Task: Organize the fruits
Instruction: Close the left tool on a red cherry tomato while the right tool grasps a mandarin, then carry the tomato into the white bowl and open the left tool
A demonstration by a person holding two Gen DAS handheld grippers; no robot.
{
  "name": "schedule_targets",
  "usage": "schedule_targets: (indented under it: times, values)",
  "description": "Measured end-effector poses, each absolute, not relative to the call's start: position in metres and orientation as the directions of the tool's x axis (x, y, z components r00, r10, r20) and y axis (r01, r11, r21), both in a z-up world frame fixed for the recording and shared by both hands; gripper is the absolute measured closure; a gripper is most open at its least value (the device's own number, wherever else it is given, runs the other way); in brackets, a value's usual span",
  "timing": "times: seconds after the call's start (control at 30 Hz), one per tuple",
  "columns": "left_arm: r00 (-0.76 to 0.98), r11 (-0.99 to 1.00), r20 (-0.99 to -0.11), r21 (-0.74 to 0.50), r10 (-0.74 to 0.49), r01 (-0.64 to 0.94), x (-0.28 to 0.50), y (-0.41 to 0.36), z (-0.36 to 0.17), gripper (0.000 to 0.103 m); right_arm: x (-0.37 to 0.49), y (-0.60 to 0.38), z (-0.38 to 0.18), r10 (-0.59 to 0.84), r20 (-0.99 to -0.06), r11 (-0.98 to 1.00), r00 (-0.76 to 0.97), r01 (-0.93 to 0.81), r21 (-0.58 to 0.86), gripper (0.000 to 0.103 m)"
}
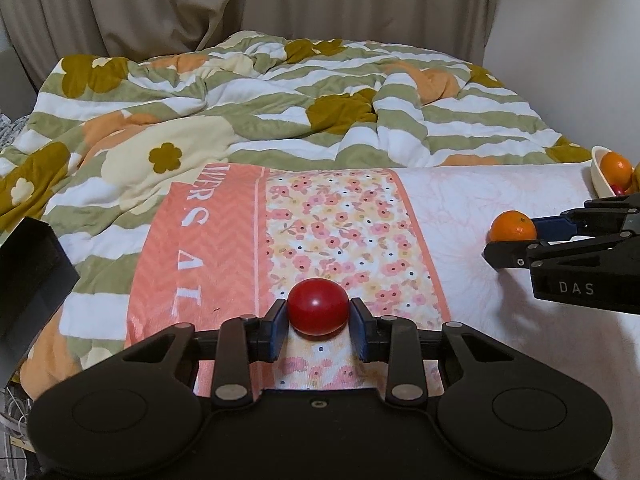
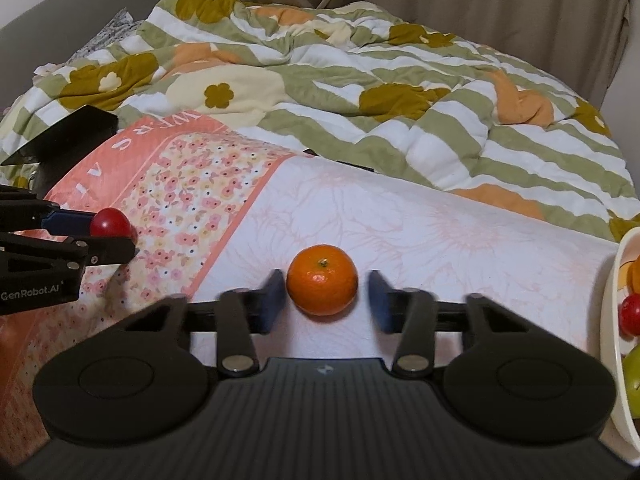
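Note:
A red tomato (image 1: 318, 306) lies on the floral cloth (image 1: 340, 216) between the fingers of my left gripper (image 1: 319, 320); small gaps show on both sides, so the jaws are open around it. It also shows in the right wrist view (image 2: 110, 222). An orange mandarin (image 2: 322, 280) lies on the white cloth between the open fingers of my right gripper (image 2: 327, 294), with a clear gap on its right side. The mandarin also shows in the left wrist view (image 1: 513, 226). A cream bowl (image 2: 612, 320) at the right holds an orange, a red fruit and a green fruit.
A rumpled green, white and orange flowered blanket (image 1: 280, 92) covers the bed behind the cloth. A black box (image 1: 32, 276) stands at the left edge. Curtains (image 1: 200, 0) hang behind. The bowl's rim (image 1: 598, 168) is at the far right in the left wrist view.

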State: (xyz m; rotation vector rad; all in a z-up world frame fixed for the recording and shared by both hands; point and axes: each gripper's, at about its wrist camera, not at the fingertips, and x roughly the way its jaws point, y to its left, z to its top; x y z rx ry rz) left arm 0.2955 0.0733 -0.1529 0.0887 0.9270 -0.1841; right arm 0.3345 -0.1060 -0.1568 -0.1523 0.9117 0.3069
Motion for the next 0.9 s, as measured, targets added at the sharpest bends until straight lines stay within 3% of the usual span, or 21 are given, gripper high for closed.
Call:
schedule_targets:
  times: [0.43, 0.9]
  values:
    - [0.629, 0.977, -0.766, 0.0, -0.136, 0.211, 0.281, 0.068, -0.132, 0.067, 0.315, -0.105, -0.131, 0.222, -0.768, 0.944, 0.6, -0.33, 0.014, 0.051]
    - [0.706, 0.962, -0.676, -0.014, -0.211, 0.274, 0.227, 0.027, -0.07, 0.067, 0.244, -0.15, -0.054, 0.179, -0.688, 0.974, 0.704, -0.225, 0.023, 0.051]
